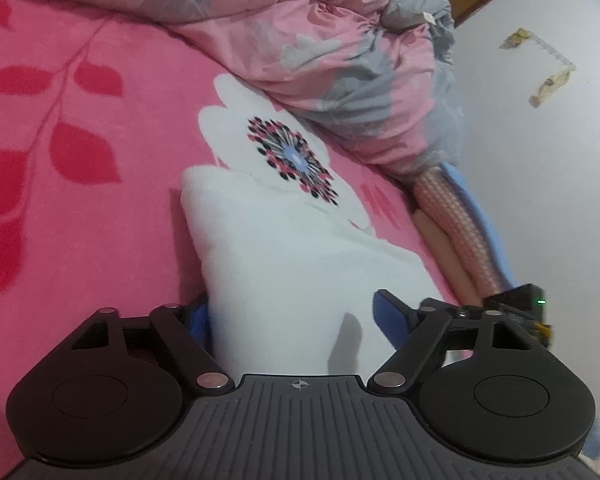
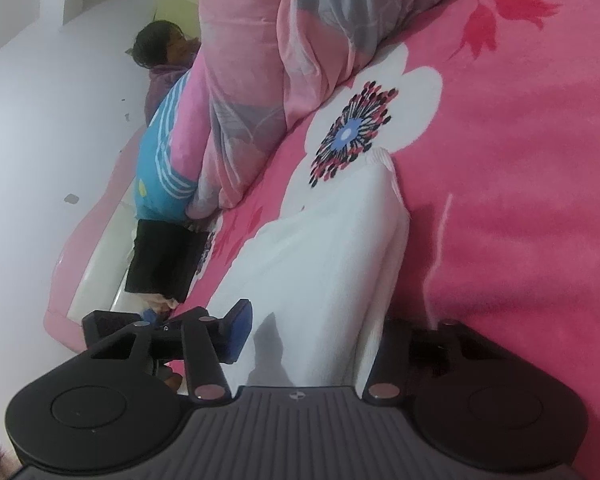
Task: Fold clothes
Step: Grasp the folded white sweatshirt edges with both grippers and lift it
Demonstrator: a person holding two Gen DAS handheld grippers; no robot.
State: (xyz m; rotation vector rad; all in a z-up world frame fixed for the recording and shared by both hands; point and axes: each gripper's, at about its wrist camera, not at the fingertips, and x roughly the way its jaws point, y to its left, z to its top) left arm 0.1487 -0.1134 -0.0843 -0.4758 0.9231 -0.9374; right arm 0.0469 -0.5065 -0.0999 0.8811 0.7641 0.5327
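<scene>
A folded white cloth (image 1: 284, 264) lies on the pink flowered blanket (image 1: 80, 200). In the left wrist view it runs between the fingers of my left gripper (image 1: 294, 316). The right blue pad (image 1: 386, 318) stands at the cloth's edge, and the left pad is mostly hidden behind the fold. The jaws are wide apart with no visible squeeze. In the right wrist view the same white cloth (image 2: 332, 248) fills my right gripper (image 2: 312, 332). Its left blue pad (image 2: 240, 330) sits beside the cloth, and the right finger is hidden behind the cloth's layered edge.
A bunched pink and grey quilt (image 1: 320, 40) lies along the far side of the bed. A dark sleeve (image 2: 160, 256) reaches in at the bed's edge. Another person (image 2: 160, 52) is beyond the quilt by the white wall. Folded pink items (image 1: 456, 236) lie at the bed's side.
</scene>
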